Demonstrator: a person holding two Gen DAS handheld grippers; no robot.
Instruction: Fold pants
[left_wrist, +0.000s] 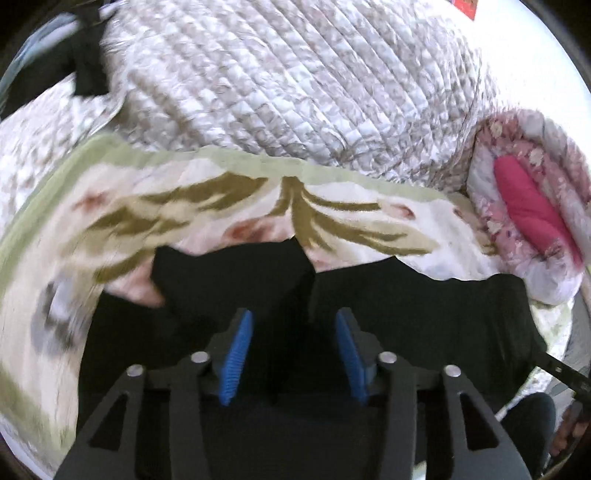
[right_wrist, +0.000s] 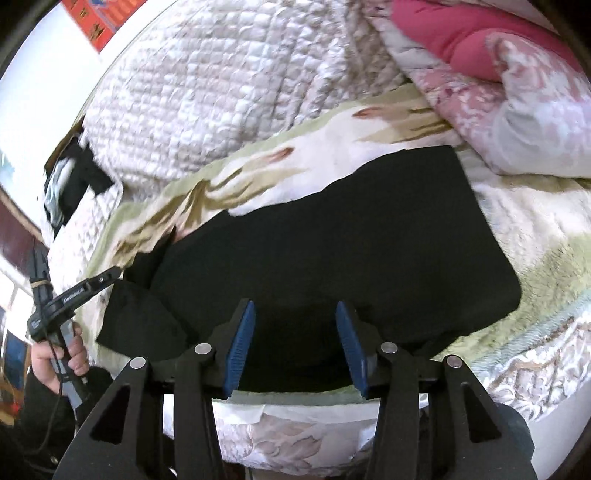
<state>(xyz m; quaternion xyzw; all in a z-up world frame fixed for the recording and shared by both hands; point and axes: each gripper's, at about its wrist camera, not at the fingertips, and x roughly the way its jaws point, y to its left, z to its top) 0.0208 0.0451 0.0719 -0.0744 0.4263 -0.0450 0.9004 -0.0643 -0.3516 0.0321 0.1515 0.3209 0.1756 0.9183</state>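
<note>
Your left wrist cam sits right behind the left gripper (left_wrist: 293, 326), looking forward and down, very close over the black pants (left_wrist: 424, 317). Further off it catches the floral blanket (left_wrist: 207, 206), the quilted bedspread (left_wrist: 295, 85) and the pink comforter (left_wrist: 524, 210) off to its right. Your right wrist cam rides behind the right gripper (right_wrist: 295, 319), a bit higher above the same pants (right_wrist: 351, 251). Both views share the pants, blanket (right_wrist: 535, 229), bedspread (right_wrist: 207, 96) and comforter (right_wrist: 517, 85).

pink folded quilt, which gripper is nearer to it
Right. The right gripper sits over the black pants just below the pink folded quilt; the left gripper is at the pants' far end.
</note>
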